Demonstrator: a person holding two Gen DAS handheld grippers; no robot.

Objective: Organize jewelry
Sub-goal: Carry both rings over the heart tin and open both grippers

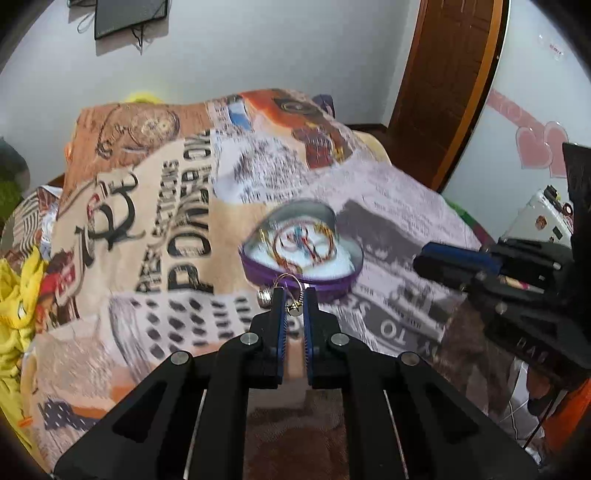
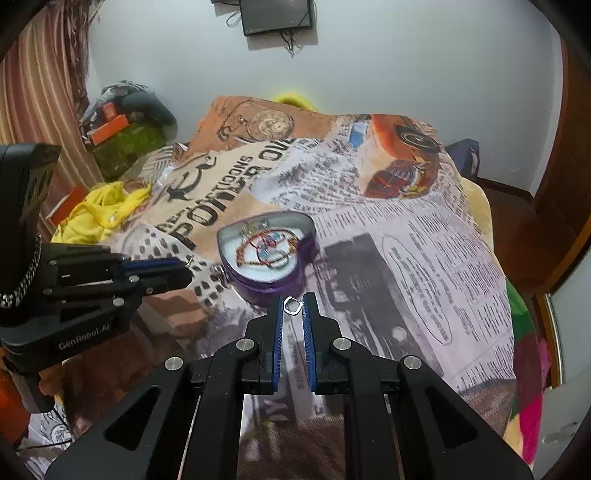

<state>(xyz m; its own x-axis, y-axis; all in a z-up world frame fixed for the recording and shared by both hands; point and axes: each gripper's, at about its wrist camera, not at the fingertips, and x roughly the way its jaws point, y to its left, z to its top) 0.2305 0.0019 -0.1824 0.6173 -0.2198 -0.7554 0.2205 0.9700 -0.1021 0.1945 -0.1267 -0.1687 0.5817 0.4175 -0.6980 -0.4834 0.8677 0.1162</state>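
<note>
A bed covered by a newspaper-print blanket fills the left wrist view, with a pale wall behind, a dark screen at the upper left and a brown door at the upper right. At the centre of the frame a purple heart-shaped jewelry box lies open on the blanket, with beaded bracelets on its white lining. Just below it, the left gripper has its fingers closed on a gold earring, a hoop with a small round pendant hanging between the blue pads. A small silver piece sits just left of the fingertips; what it is cannot be told. The right gripper reaches in from the right edge, near the box.

In the right wrist view, the same blanket spreads under the wall and screen, with yellow cloth at the left. The box sits at centre frame. Directly below it, the right gripper has its fingers pinched on a small silver ring. The left gripper enters from the left, fingers together, with a bit of gold wire at its tip.
</note>
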